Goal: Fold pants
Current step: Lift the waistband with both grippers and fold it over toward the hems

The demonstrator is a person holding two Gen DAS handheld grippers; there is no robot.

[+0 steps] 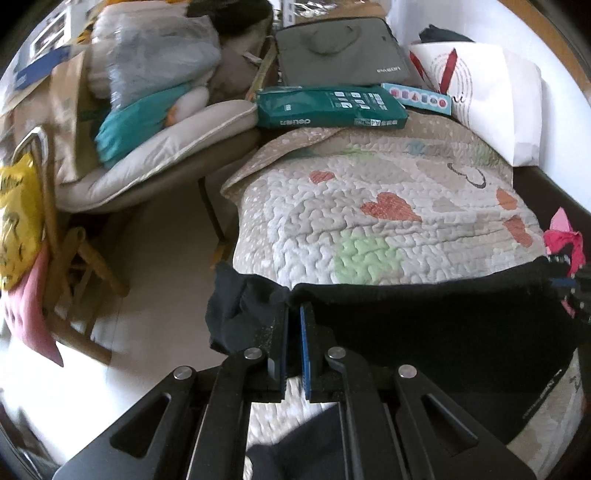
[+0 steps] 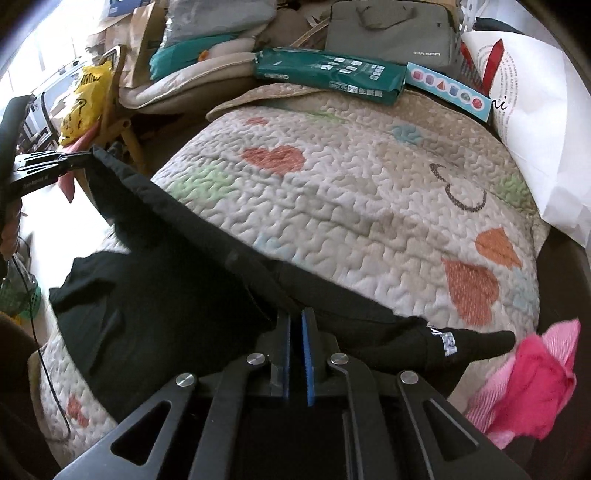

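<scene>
Black pants (image 2: 177, 295) stretched crosswise over near edge of quilt (image 2: 351, 192), top hem taut between left gripper (image 1: 294, 306) and right gripper (image 2: 296, 314), both clamped on hem; free quilt lies ahead of jaws, neither hand nearer.

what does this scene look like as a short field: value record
task: fold pants
pants: black, top edge lifted and stretched between both grippers, the rest lying on the quilt
left gripper: jaws shut on the pants edge
right gripper: jaws shut on the pants edge
surface: quilt with heart print
beside pants: pink cloth at the right
far end: green pack, grey bag, white bag
fold state: not yet folded over
</scene>
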